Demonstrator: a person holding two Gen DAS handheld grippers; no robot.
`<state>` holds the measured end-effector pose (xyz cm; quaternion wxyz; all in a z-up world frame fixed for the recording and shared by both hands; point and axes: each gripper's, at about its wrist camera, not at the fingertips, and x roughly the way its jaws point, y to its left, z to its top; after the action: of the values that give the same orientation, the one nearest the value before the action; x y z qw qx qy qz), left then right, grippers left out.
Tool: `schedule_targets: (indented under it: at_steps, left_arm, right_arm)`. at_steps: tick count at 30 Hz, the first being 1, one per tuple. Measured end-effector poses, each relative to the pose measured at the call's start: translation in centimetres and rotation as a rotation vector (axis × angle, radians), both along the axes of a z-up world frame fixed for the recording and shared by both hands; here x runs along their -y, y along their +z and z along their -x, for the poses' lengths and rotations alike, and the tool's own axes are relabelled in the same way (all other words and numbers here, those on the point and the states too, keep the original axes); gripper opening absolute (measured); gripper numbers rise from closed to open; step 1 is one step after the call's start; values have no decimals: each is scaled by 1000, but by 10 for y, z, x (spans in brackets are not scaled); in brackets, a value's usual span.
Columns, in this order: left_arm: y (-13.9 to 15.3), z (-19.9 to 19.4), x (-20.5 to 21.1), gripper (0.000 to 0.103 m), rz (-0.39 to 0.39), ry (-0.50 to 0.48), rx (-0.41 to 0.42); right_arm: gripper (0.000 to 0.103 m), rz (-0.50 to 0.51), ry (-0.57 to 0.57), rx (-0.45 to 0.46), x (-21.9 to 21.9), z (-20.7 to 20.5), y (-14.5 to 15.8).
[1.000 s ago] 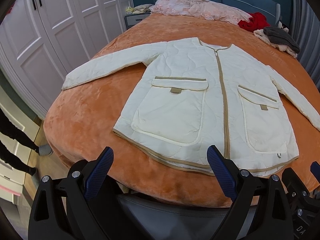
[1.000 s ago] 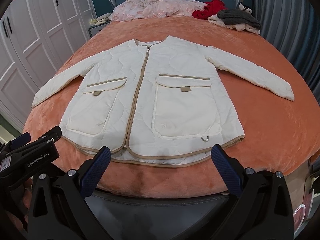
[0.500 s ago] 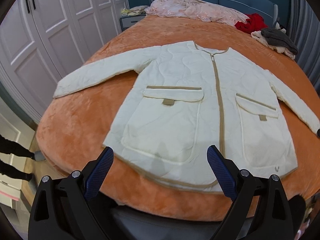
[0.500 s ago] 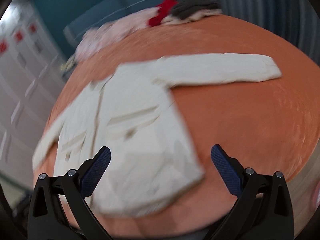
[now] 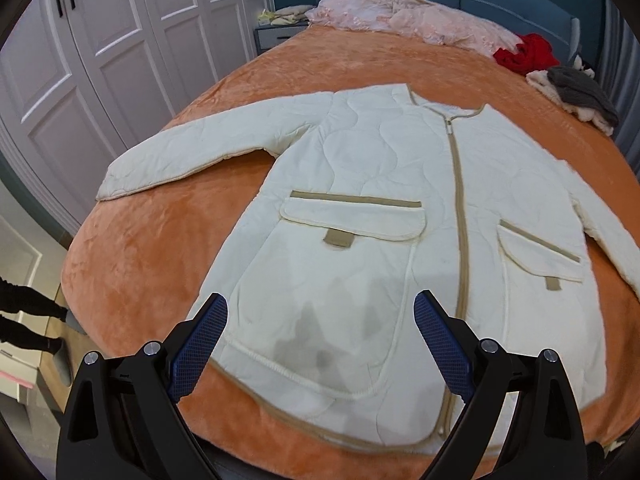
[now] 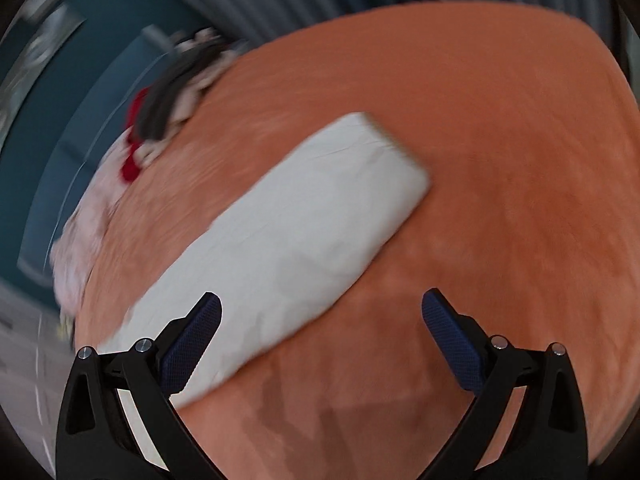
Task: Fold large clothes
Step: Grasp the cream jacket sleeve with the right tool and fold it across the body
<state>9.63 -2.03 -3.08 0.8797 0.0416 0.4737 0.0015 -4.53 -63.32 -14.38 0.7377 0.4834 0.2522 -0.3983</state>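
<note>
A cream quilted jacket with tan zip and two flap pockets lies flat, front up, sleeves spread, on an orange bedspread. My left gripper is open and empty, hovering over the jacket's lower left pocket near the hem. In the blurred right wrist view the jacket's right sleeve lies stretched on the bedspread. My right gripper is open and empty just above the sleeve's lower part, with the cuff further away.
Pink bedding, a red garment and a grey and cream pile lie at the head of the bed. White wardrobe doors stand on the left. A person's legs are at the lower left.
My left gripper moved forward over the jacket's hem. My right gripper swung right and forward, from facing the whole jacket to hovering over the right sleeve.
</note>
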Motion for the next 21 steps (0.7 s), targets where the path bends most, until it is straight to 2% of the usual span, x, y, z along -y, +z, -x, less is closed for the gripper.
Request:
schedule_targets:
  at_steps: [4,8,10,11,12,13,17,19,21]
  left_arm:
    - [-11,-11,6,92,-9,-3,-24]
    - [-21,-20,6,92,-14,9,-45]
    - [-25,-25,3,92,-20,20,-53]
    - [-26,-29,1,92,-17,25,-60]
    - [-27,-31,-2,92,-16,33,-66]
    - [-28,-33,-4,92,-15,41,-68]
    - [-28,-39,-16,92,-16,80,-58]
    - [-28,-42,-22,92,-23,94,-52]
    - [-29,-43,-30,92,-30,109,-47]
  right_arm:
    - [98,-48,-58,0,31,-2,-22]
    - [96,-7,-77,-11,42,-9,-21]
    - [54,-33,-28,-16,49,-25,-20]
    - [44,-50,5,-1,51,-36,-17]
    - [19,-50,33,7,51,-45,-12]
    - [12,-34,59,12,51,-54,-2]
    - [12,94,211,111,15,-97,59]
    - [11,169,321,165,-17,-123,95]
    - [11,252,476,228,-69,-158,136]
